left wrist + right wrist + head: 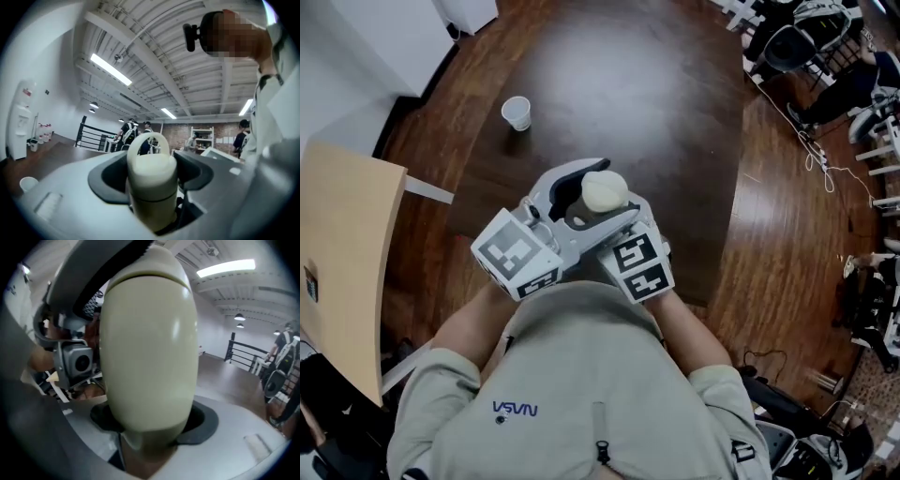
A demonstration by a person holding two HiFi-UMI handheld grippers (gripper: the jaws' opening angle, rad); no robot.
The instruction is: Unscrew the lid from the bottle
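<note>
A cream bottle (605, 192) with a loop-handled lid (151, 161) is held up in front of the person's chest, above the near edge of the dark table (628, 84). My left gripper (589, 187) reaches in from the left, and its dark pads (110, 176) close on the lid from both sides. In the right gripper view the bottle's body (147, 348) fills the frame. My right gripper (602, 221) is shut on the lower body. The left gripper's jaw curves over the cap in that view. The bottle's base is hidden.
A white paper cup (517, 112) stands on the table at the far left, also seen low in the left gripper view (28, 183). A pale wooden panel (347, 244) is at the left. Chairs and cables (825, 56) crowd the floor at the upper right.
</note>
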